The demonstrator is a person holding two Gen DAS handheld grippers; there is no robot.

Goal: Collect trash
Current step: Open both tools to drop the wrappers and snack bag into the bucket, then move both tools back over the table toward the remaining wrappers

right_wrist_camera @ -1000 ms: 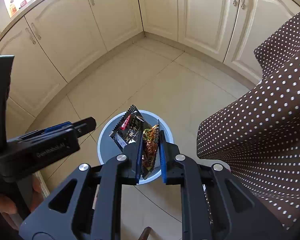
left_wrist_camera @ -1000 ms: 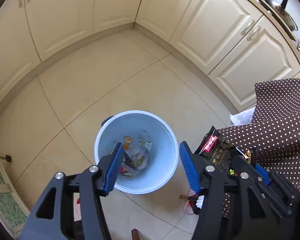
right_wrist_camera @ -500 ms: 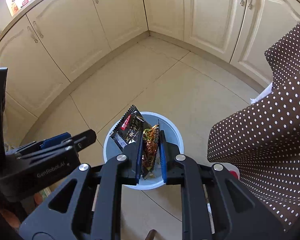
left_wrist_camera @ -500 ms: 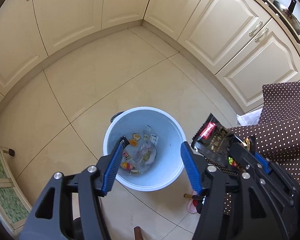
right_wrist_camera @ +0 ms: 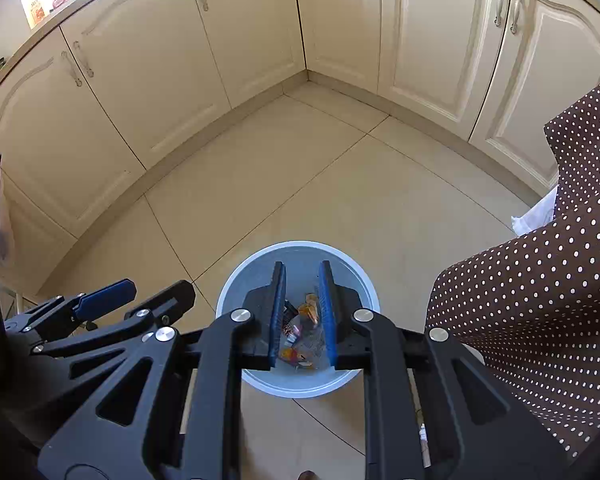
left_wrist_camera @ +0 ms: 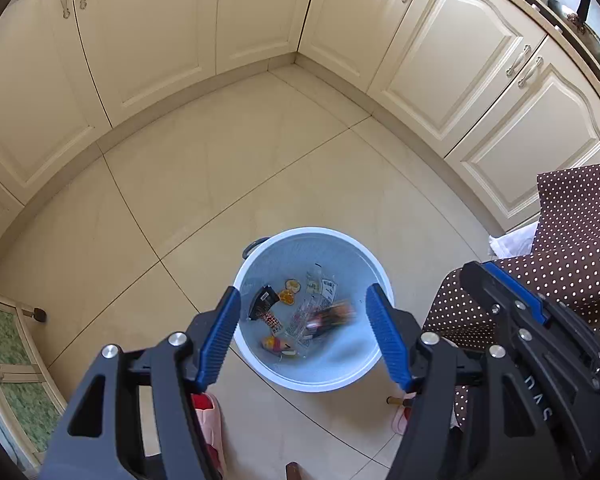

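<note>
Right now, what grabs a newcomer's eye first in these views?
The round pale-blue plastic bin on the beige tiled floor, with colourful wrappers lying in its bottom. Both black grippers with blue pads hang above it: the left gripper opening with nothing between its jaws, the right gripper empty too.

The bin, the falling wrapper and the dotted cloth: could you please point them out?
bin (left_wrist_camera: 260, 364), left wrist view, near rim.
falling wrapper (left_wrist_camera: 332, 316), left wrist view, blurred middle.
dotted cloth (right_wrist_camera: 540, 300), right wrist view, front fold.

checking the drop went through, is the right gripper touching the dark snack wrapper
Apart. The left wrist view shows the dark snack wrapper blurred inside the bin; the right wrist view shows the right gripper with nothing between its pads.
</note>
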